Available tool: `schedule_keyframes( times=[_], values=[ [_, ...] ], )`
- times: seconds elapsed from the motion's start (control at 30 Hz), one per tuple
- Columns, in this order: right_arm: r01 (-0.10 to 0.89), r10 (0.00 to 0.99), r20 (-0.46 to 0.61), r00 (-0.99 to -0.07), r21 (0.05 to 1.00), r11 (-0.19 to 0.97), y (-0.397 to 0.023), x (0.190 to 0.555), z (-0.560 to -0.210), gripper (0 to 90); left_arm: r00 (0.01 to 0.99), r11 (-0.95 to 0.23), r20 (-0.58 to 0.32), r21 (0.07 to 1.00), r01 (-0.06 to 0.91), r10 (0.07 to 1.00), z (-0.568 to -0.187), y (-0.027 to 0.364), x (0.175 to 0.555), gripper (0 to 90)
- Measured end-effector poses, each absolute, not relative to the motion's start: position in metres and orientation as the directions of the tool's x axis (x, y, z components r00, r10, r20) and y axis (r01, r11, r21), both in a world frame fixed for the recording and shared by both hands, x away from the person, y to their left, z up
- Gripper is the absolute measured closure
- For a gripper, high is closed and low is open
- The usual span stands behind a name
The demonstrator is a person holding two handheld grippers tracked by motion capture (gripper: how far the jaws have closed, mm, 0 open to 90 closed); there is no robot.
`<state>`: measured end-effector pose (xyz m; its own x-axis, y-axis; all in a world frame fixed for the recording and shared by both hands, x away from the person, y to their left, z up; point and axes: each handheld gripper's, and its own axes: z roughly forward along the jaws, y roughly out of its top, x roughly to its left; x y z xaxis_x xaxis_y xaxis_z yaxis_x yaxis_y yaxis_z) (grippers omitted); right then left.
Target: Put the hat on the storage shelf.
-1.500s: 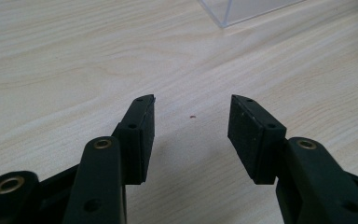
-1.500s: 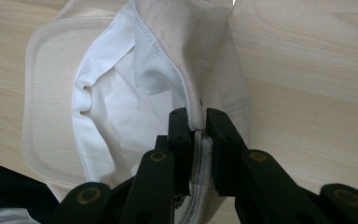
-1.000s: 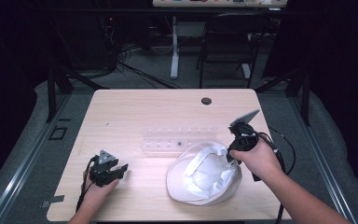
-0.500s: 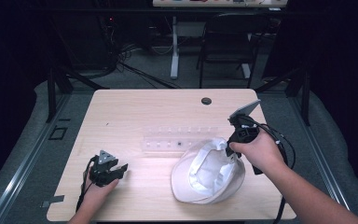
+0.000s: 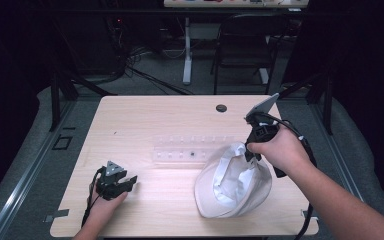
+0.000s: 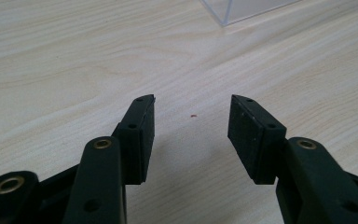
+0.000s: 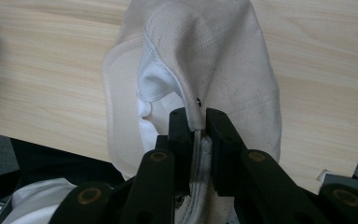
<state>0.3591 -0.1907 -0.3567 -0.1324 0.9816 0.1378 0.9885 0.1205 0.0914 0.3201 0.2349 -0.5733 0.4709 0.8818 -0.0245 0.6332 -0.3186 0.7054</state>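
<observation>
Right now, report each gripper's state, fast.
Left gripper: open, empty, low over the table.
Right gripper: closed on the white cap, pinching its fabric edge.

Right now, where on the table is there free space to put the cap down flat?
The widest bare patch is the far half of the table, behind the clear tray. A smaller one lies near the front edge, between the left gripper and the cap. The right side is crowded: the cap hangs there, pinched in the right gripper, close beside the tray.
</observation>
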Motion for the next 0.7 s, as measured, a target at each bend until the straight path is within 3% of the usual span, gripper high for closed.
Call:
schedule_keyframes(
  times=[0.37,0.7],
  values=[
    [0.993,0.985,0.143,-0.098,0.077,0.088,-0.197,0.364,-0.335,81.0,0.47,-0.316,-0.026,0.707,0.633,0.882,-0.573,0.235,0.32,51.2],
    [0.997,0.964,0.258,-0.058,0.066,0.042,-0.213,0.367,-0.323,81.1,0.475,-0.323,-0.026,0.7,0.637,0.88,-0.573,0.234,0.32,51.3]
  ],
)
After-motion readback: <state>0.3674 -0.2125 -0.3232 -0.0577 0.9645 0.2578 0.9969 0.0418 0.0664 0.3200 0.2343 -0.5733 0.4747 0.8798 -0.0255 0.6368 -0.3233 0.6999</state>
